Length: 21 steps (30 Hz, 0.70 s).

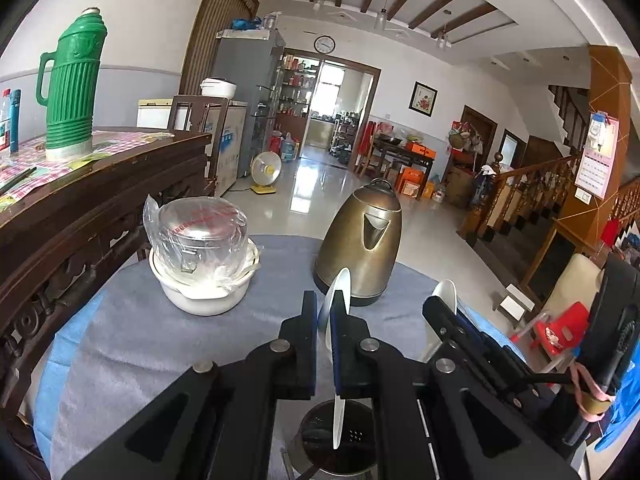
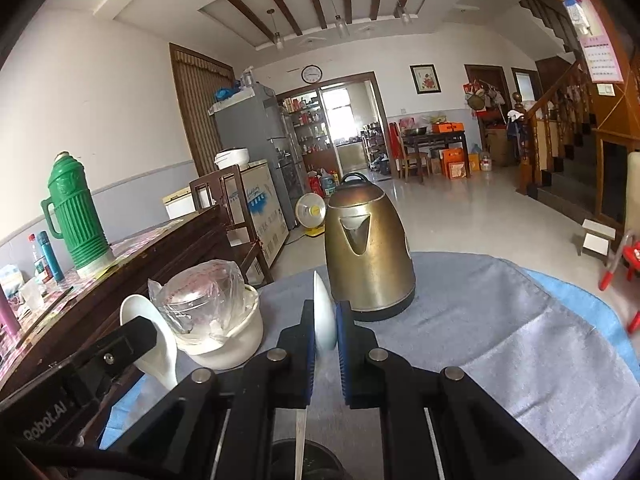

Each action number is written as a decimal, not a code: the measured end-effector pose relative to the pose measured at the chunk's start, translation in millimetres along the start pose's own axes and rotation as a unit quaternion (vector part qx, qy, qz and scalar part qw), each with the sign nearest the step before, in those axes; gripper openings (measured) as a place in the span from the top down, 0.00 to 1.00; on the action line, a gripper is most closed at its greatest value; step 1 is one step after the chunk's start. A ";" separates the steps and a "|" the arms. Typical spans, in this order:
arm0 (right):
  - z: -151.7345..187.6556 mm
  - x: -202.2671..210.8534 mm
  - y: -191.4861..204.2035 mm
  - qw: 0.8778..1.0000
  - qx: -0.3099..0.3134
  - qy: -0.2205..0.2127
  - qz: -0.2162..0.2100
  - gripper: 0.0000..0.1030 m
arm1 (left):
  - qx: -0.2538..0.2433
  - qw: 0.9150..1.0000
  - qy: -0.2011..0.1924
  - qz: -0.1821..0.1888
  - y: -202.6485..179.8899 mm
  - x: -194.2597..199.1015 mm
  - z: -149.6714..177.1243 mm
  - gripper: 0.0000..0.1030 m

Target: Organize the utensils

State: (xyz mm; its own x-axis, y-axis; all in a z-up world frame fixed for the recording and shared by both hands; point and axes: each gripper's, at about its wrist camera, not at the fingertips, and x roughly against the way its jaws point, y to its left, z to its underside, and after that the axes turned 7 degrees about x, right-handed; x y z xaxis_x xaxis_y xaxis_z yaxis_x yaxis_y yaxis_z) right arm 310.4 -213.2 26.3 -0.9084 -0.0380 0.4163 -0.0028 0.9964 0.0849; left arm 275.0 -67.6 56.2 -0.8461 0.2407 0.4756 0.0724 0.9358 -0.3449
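Observation:
My left gripper [image 1: 325,312] is shut on a white ceramic spoon [image 1: 335,300], bowl end up, handle hanging down over a perforated metal utensil holder [image 1: 336,446] just below the jaws. My right gripper [image 2: 325,320] is shut on a second white spoon [image 2: 323,316], its handle also pointing down toward a dark holder [image 2: 304,460] at the bottom edge. The right gripper with its spoon [image 1: 446,294] shows at the right of the left wrist view. The left gripper's spoon [image 2: 150,332] shows at the left of the right wrist view.
A brass electric kettle [image 1: 362,240] stands ahead on the grey cloth [image 1: 132,336]. A white bowl holding plastic-wrapped cups [image 1: 200,248] sits to the left. A dark wooden table [image 1: 80,184] with a green thermos [image 1: 70,88] borders the left side.

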 end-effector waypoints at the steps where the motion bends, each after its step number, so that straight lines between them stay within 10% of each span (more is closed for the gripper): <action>1: 0.0 -0.3 0.7 1.000 0.001 0.000 0.000 0.89 | 0.001 1.000 -0.001 0.001 0.4 0.9 -0.3 0.94; 21: -0.3 -1.6 1.3 1.000 0.007 0.000 0.002 0.89 | 0.017 0.999 0.001 0.029 5.1 4.0 -3.5 0.84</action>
State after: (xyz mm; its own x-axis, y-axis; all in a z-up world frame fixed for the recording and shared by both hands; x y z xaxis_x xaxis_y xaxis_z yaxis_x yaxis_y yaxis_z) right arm 312.0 -211.8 26.0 -0.9086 -0.0333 0.4163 -0.0039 0.9975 0.0711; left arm 273.8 -60.9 59.2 -0.8396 0.2951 0.4561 0.1038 0.9113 -0.3984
